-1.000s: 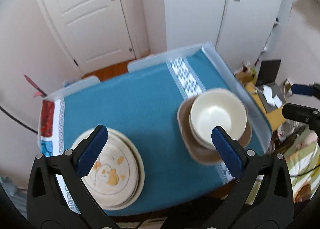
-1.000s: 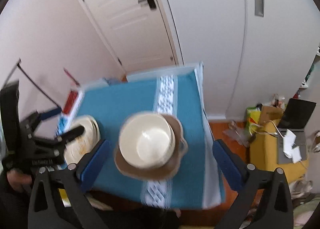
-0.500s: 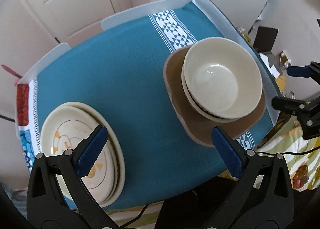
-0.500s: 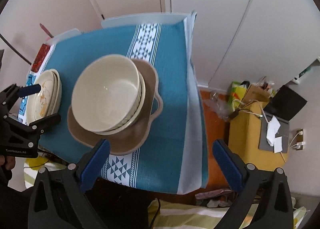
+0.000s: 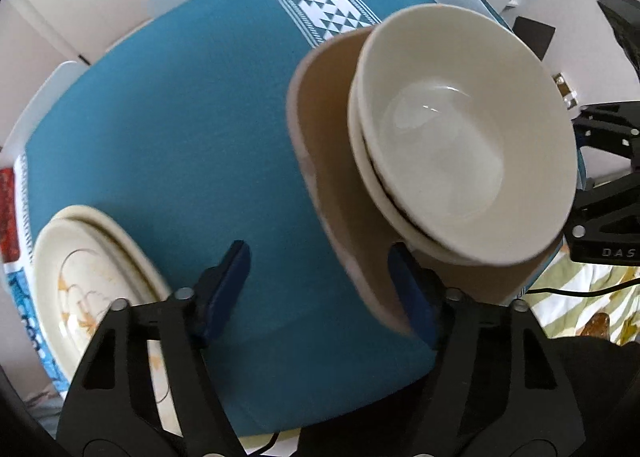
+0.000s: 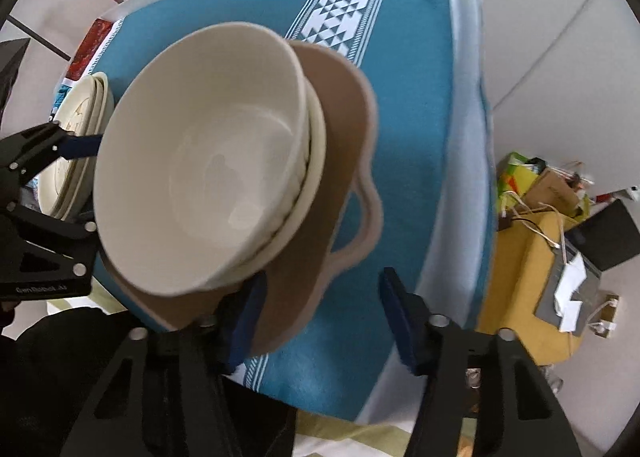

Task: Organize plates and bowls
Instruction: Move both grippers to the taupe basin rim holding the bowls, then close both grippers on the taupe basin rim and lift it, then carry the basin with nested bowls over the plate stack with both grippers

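Looking down from your left gripper (image 5: 320,289), you see two cream bowls (image 5: 460,137) nested on a brown tray (image 5: 328,145) at the right of the frame, and stacked plates (image 5: 92,281) at lower left, all on a teal cloth (image 5: 180,117). Your left jaws have just been closing; they stand half apart over bare cloth, the right pad at the tray's lower edge, gripping nothing. Your right gripper (image 6: 320,305) has also been narrowing, its jaws straddling the tray's lower right rim below the bowls, pads not pressing.
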Demonstrator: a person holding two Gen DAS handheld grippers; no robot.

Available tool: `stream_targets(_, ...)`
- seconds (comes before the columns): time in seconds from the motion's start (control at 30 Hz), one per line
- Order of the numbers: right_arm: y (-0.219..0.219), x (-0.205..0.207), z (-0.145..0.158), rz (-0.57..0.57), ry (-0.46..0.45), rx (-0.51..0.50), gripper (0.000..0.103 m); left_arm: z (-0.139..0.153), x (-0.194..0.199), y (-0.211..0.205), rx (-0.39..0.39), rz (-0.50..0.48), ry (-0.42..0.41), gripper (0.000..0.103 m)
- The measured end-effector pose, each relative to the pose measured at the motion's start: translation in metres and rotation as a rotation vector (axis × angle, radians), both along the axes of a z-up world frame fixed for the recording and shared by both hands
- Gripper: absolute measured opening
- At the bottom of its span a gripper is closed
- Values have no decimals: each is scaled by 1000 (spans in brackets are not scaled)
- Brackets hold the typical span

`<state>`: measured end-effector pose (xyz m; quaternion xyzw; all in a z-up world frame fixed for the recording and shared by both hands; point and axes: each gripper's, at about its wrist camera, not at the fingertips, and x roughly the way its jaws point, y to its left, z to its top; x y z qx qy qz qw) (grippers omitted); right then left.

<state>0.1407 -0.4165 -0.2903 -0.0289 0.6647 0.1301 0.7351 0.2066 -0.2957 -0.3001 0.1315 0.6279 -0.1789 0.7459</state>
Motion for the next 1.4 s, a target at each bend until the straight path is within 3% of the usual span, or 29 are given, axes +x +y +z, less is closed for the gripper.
stream_targets(0.1,3,1,-8,28,-10,42,27,-10,1,-8,-16,-22,9,35)
stream_targets(0.27,4,-6,-8,60,-89,50,15,-15,-5,-20,-69,-74,-41,16)
stream_targets(0.6,0,-16,0,55,-169,23,15,-4,-8,-22,-67,-82,-109,15)
stream_targets(0.93,23,-4,42,103,-222,3,15,40,2,-16,-61,-10,-174,15)
stream_targets(1.17,65,6,81,167,-265,4,15,76,1,26,-71,73,-217,15)
stream_targets(1.4,139,7,97,210,-290,11,15,96,-15,101,-55,107,-240,15)
